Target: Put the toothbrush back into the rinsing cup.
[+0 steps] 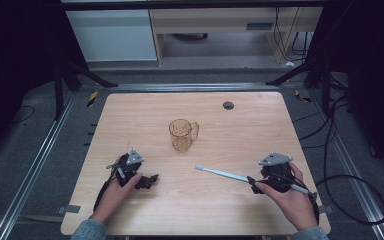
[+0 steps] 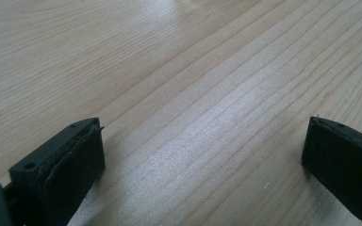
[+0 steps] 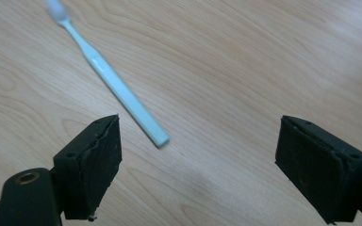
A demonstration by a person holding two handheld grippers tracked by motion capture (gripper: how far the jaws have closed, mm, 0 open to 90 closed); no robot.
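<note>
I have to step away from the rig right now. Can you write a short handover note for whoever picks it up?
Left gripper: open, low over bare table, nothing between its jaws.
Right gripper: open, holding nothing.
Toothbrush: lying flat on the table, its handle end just ahead of the right gripper's jaws.
Cup: clear, upright mid-table, nothing visible inside.
Done: nothing gripped.
Left, probably: grip the toothbrush and stand it in the cup.

table point(image 1: 145, 107) open all round | mid-table obstacle: cup point(image 1: 181, 135)
</note>
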